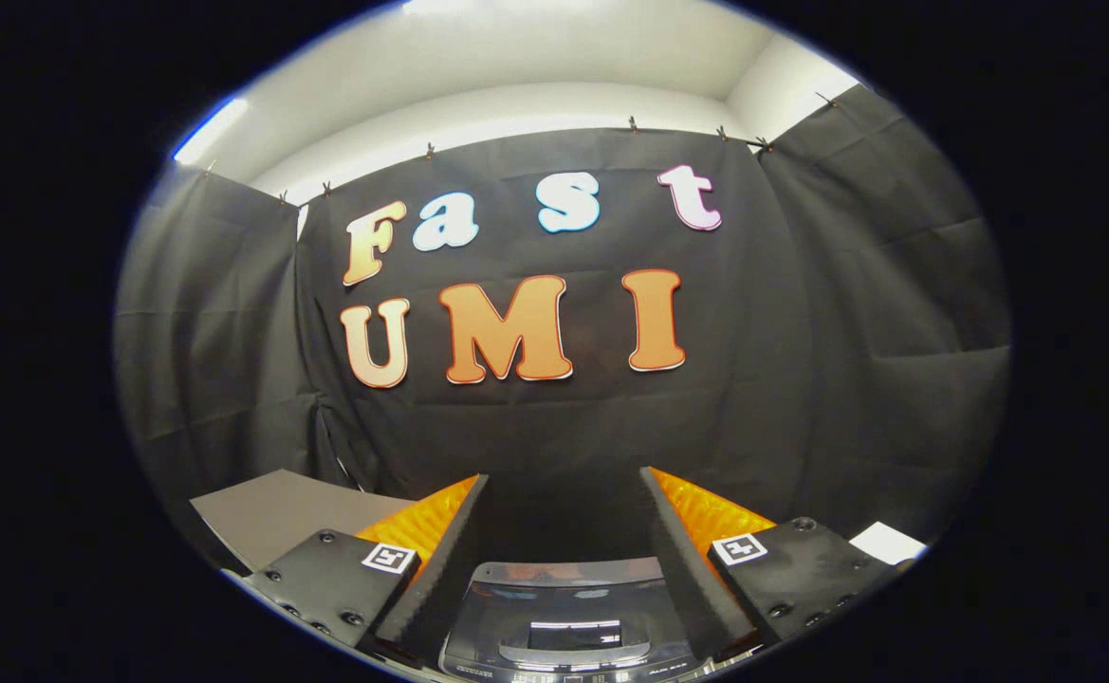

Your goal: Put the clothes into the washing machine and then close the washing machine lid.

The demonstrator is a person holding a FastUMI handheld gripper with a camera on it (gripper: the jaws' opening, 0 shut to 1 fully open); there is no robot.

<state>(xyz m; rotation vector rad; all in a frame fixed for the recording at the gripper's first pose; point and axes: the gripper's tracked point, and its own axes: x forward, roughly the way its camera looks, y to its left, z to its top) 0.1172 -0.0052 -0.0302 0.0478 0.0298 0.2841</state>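
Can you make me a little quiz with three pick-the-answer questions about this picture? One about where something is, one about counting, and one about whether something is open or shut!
1. Where is the washing machine?
A. Low down between the two fingers
B. Hanging on the black cloth wall
C. Off to one side of the fingers

2. How many square black-and-white marker tags sit on the gripper?
A. One
B. Two
C. Four

3. How is the gripper?
A. Shut on a shirt
B. Shut tight with nothing in it
C. Open with nothing in it

Answers: 1 A, its shiny see-through lid shows in the gap between the fingers. 2 B, one tag sits on each side. 3 C, the fingers stand wide apart and nothing is between them.
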